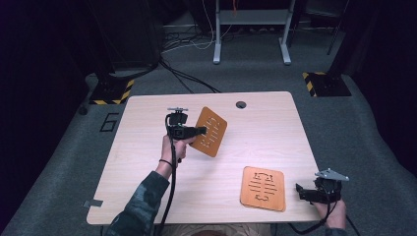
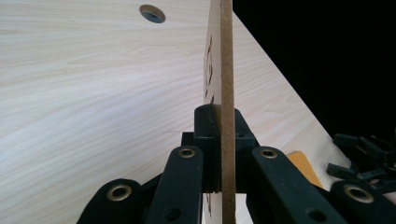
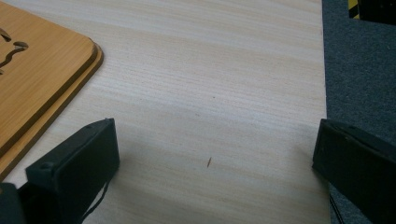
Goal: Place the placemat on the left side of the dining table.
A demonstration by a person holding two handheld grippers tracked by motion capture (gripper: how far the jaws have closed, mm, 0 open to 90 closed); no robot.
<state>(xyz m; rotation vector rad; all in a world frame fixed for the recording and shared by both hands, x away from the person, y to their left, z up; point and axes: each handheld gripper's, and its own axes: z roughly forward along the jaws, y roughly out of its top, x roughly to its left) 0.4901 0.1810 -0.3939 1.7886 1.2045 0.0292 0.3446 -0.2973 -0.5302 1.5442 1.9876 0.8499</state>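
Note:
My left gripper [image 1: 200,131] is shut on the edge of a thin orange wooden board [image 1: 210,131] with cut-out slots, held tilted above the middle of the table. In the left gripper view that board [image 2: 226,56] stands edge-on, clamped between the black jaws of the left gripper [image 2: 219,149]. A stack of similar orange boards [image 1: 263,188] lies flat near the table's front right. My right gripper [image 1: 301,192] hovers just right of the stack, open. In the right gripper view, the stack's corner [image 3: 42,74] lies at the upper left, and the open right gripper [image 3: 215,154] holds nothing over bare table.
The light wooden table [image 1: 147,162] has a cable hole [image 1: 240,104] near its far edge. Its right edge [image 3: 324,70] runs close to my right gripper, with grey carpet beyond. Yellow-black striped bases [image 1: 325,83] and cables lie on the floor behind.

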